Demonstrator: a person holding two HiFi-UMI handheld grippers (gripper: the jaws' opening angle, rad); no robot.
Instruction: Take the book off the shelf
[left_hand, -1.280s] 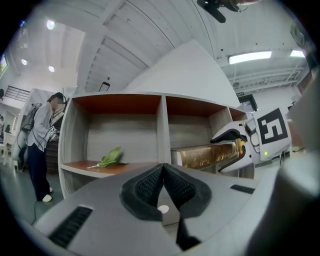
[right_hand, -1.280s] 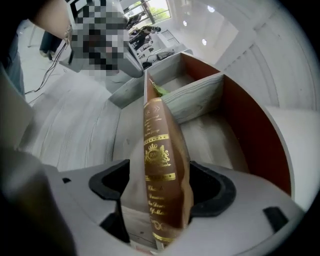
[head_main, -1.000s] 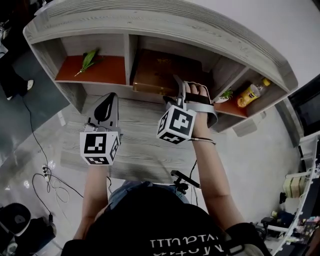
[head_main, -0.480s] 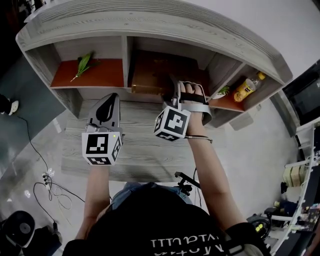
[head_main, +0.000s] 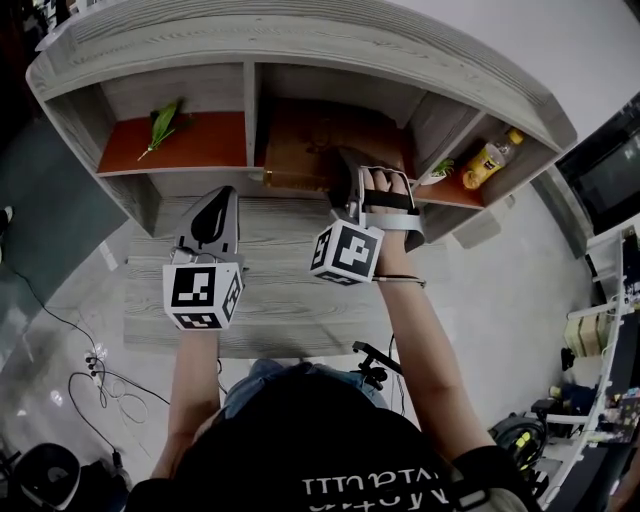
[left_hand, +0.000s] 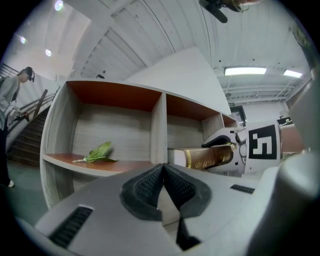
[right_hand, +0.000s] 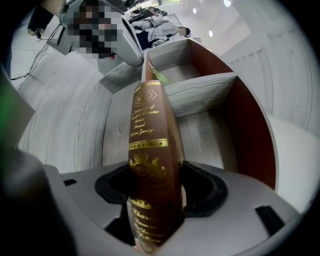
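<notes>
R hand-held gripper (right_hand: 156, 192): jaws have just been closing, with the thick brown hardback book w/ gold lettering (right_hand: 150, 135) between them. Pads look seated on both covers at the spine end, so this reads as a clamp, not a hover. Gripper is rolled on its side so the jaws stack top/bottom. Makes sense: book lies flat, so its thickness is the only graspable dim. Book is in the middle bay of the grey wood-grain three-bay shelf (head_main: 300, 45), not out yet. Near end looks to sit at or just past the front lip, which prob gives the lower jaw room to get under. L hand-held gripper (left_hand: 162, 186): jaws together, nothing between, held level in front of the shelf and well apart from the book. Standby imo, this is a one-hand job. Further out: green leafy sprig (head_main: 163, 122) in left bay, yellow plastic bottle (head_main: 487, 160) in right bay. Divider walls keep both off the book, so a straight pull toward the person shouldn't snag. Grey wood bench (head_main: 270, 300) under the shelf front is the likely put-down spot. Risk: heavy book gripped at one end could droop or slip on the pull, so keep it level.
</notes>
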